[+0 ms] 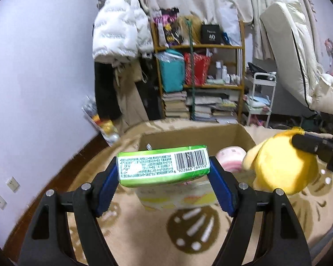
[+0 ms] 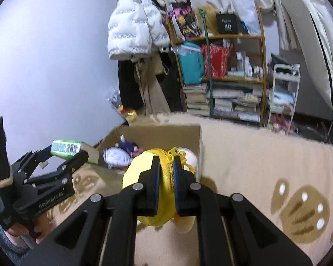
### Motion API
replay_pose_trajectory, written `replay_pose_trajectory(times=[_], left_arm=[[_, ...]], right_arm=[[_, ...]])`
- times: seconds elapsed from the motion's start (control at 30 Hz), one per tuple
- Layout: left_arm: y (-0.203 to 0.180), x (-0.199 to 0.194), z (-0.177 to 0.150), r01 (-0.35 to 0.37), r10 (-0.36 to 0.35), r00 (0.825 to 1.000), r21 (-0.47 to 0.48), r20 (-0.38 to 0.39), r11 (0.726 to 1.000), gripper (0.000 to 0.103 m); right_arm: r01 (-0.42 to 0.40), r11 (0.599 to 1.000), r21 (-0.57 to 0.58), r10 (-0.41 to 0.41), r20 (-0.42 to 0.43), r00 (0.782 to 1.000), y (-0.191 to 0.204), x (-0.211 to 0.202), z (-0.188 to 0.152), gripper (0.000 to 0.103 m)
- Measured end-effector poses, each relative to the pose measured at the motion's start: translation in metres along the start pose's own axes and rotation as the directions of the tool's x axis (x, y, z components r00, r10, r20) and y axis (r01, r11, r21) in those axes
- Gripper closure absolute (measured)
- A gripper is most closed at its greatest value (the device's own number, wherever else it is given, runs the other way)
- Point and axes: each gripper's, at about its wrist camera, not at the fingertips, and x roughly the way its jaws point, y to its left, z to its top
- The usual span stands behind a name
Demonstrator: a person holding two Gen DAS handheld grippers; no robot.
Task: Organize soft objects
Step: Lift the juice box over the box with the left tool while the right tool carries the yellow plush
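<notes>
- The left tongs [image 1: 164,173] grip a green tissue pack [image 1: 163,166], barcode side up, its ends pressed between the blue pads [image 1: 219,186], lifted above the beige patterned rug [image 1: 144,232].
- The right tongs [image 2: 166,184] are clamped tight on a yellow plush pouch [image 2: 142,170] along its zipper, also held off the rug.
- Just beyond both, an open cardboard box [image 2: 157,135] sits on the rug, holding a purple doll [image 2: 128,147] and a pink-and-white soft item [image 1: 230,157].
- Farther back, a wooden shelf [image 1: 199,46] with books and bags stands against the wall, a white puffer jacket [image 1: 119,31] hanging beside it.
</notes>
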Motion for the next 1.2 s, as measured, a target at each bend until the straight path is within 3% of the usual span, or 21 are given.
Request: replay_pose_trajectory(times=[0.47, 0.7, 1.07, 1.2], left_arm=[[0.009, 0.014, 0.016, -0.086, 0.083, 0.991, 0.019, 0.108, 0.996, 0.027], [0.013, 0.040, 0.010, -0.081, 0.080, 0.994, 0.004, 0.079, 0.997, 0.027], [0.024, 0.079, -0.005, -0.069, 0.069, 0.998, -0.021, -0.014, 0.997, 0.027], [0.027, 0.091, -0.009, -0.026, 0.025, 0.998, -0.020, -0.062, 0.999, 0.027]], right_arm=[[0.041, 0.992, -0.123, -0.033, 0.068, 0.997, 0.033, 0.046, 0.037, 0.092], [0.053, 0.991, -0.124, -0.044, 0.072, 0.996, 0.033, 0.069, 0.032, 0.091], [0.105, 0.983, -0.148, -0.107, -0.008, 0.994, 0.028, 0.103, 0.013, 0.091], [0.107, 0.985, -0.136, -0.113, -0.038, 0.993, 0.019, 0.109, 0.009, 0.091]])
